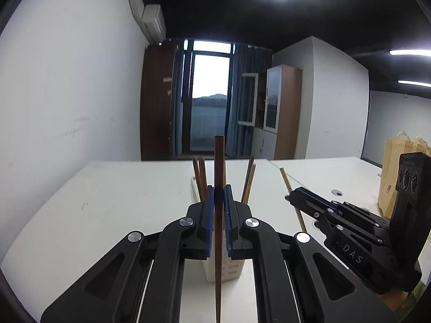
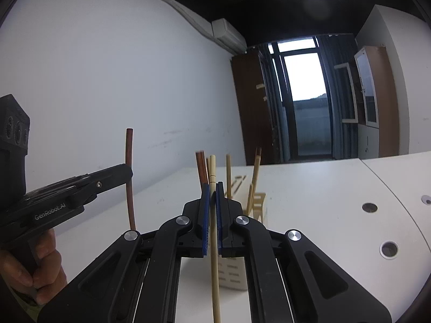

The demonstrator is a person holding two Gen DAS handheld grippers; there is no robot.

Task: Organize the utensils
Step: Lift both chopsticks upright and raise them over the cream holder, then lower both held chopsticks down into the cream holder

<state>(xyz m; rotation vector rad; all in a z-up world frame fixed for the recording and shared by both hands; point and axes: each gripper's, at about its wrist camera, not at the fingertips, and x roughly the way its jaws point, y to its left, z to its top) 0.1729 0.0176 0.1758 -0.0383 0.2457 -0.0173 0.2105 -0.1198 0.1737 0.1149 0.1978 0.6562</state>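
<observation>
Left gripper (image 1: 218,210): we have it clamped on a dark brown chopstick (image 1: 218,167), held nearly upright, its blunt end above the blue ridged pads and its narrow end below them.
Right gripper (image 2: 212,210): we have it clenched on a pale bamboo chopstick (image 2: 214,269), also close to upright; in the left wrist view the same stick (image 1: 289,188) leans across the black fingers.
Holder (image 1: 231,269): a white slotted caddy on the white table (image 1: 121,202), just beyond both grippers; brown sticks (image 1: 200,175) stand at one side, lighter ones (image 1: 249,177) at the other.
Step in hand: we judge this to be the carry, each stick gripped and raised above the holder, neither yet placed.
Next move: we need each narrow end lined up over a compartment with sticks of its own colour, then lowered and released; which compartment is which we cannot tell.
Materials: smooth dark wood, squared at the top; pale round bamboo with a ringed neck; hard matte plastic on grippers and caddy.
Risk: a thin stick may pivot between the pads.
</observation>
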